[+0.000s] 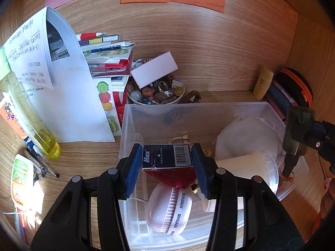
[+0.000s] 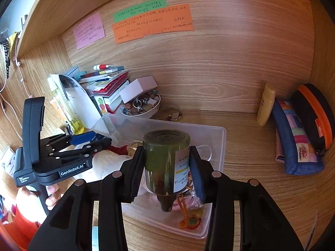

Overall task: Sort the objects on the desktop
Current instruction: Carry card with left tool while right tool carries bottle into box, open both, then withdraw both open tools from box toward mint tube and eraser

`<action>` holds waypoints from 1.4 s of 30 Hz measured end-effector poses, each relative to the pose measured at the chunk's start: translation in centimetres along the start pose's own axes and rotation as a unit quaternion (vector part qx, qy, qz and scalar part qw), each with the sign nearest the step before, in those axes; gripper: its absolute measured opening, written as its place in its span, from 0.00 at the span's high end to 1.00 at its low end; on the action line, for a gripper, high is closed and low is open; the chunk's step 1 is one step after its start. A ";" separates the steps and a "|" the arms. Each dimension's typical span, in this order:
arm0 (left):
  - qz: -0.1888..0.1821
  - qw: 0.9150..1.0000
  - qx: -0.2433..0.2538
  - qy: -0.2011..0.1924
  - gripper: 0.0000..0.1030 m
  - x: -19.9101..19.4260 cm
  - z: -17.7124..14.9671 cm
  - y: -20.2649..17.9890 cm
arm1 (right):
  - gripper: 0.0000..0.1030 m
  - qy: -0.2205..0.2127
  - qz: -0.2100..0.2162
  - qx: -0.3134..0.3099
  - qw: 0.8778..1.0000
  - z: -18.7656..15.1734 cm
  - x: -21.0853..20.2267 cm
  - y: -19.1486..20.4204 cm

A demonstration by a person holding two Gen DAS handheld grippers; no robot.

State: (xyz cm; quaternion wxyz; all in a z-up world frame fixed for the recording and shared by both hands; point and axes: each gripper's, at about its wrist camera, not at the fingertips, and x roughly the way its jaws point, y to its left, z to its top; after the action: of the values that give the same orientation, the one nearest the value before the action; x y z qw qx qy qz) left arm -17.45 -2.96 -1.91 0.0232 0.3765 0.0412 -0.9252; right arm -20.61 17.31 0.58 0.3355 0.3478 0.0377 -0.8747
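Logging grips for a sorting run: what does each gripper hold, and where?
Left gripper clamps the Max box by its sides; right gripper clamps the dark green bottle around its body.

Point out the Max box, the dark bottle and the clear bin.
Max box [image 1: 166, 156], left wrist view, on its printed top face.
Dark bottle [image 2: 162, 159], right wrist view, on its glass body.
Clear bin [image 2: 217, 148], right wrist view, on its right rim.

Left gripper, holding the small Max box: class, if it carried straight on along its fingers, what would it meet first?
Probably the clear plastic bin: the left gripper, shut on the Max box, points down into it, toward bare floor near the far wall. Depth is uncertain.
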 end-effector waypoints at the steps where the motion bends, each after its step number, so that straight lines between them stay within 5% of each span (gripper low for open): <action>1: -0.001 1.000 0.000 0.000 0.53 0.0 0.0 0.0 | 0.63 0.004 0.002 -0.001 1.000 -0.1 0.1 0.0; 10: -0.005 1.000 -0.002 0.001 0.43 -0.2 0.1 0.0 | 0.63 0.047 -0.017 -0.012 0.999 -2.0 1.3 -0.1; 20: -0.023 1.000 -0.014 0.011 0.43 -0.9 0.0 0.5 | 0.63 0.071 -0.029 -0.035 0.996 -3.4 1.6 0.5; 28: -0.024 1.000 -0.006 0.004 0.39 -2.7 -0.7 0.5 | 0.25 0.035 -0.050 -0.044 0.997 -3.3 -0.4 1.4; 31: -0.029 1.000 -0.008 -0.010 0.12 -3.8 -1.3 0.6 | 0.21 0.026 -0.055 -0.045 0.997 -3.3 -1.1 1.7; 42: 0.003 0.999 0.027 -0.025 0.10 -6.9 -3.8 -0.2 | 0.21 0.031 -0.039 -0.032 0.998 -4.3 -2.7 2.5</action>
State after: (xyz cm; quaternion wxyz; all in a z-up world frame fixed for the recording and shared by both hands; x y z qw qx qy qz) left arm -9.88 -2.36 0.21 0.0168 0.3539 0.0142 -0.9350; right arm -15.13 18.15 -0.57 0.3108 0.3619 0.0895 -0.8743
